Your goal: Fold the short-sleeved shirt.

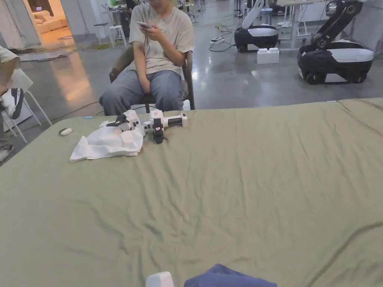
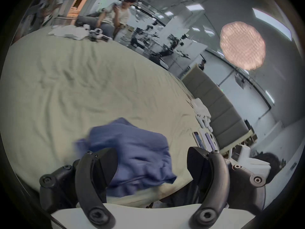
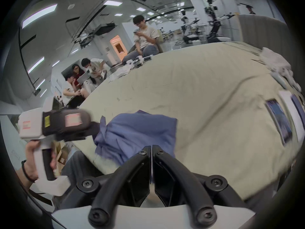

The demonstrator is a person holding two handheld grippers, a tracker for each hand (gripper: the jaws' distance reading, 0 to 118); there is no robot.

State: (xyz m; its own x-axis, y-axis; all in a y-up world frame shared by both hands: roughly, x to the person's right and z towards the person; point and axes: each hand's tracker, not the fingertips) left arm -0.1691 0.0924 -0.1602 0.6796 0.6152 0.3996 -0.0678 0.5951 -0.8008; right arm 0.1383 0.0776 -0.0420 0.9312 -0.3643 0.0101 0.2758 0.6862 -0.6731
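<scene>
Blue short-sleeved shirt (image 2: 132,158) bunched between spread left gripper (image 2: 151,163) fingers, ahead of clenched, empty right gripper (image 3: 151,151) fingers; folding apparently not begun.

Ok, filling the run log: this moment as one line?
blue shirt: bunched at near bed edge | left gripper: open, over shirt | right gripper: shut, empty | fold: not started

No text, number or brand can be read anywhere. The labels on the left gripper (image 3: 92,130), one yellow and two pale with red, are blurred past reading, and the phone screens (image 3: 279,121) at the right lie smeared.
</scene>
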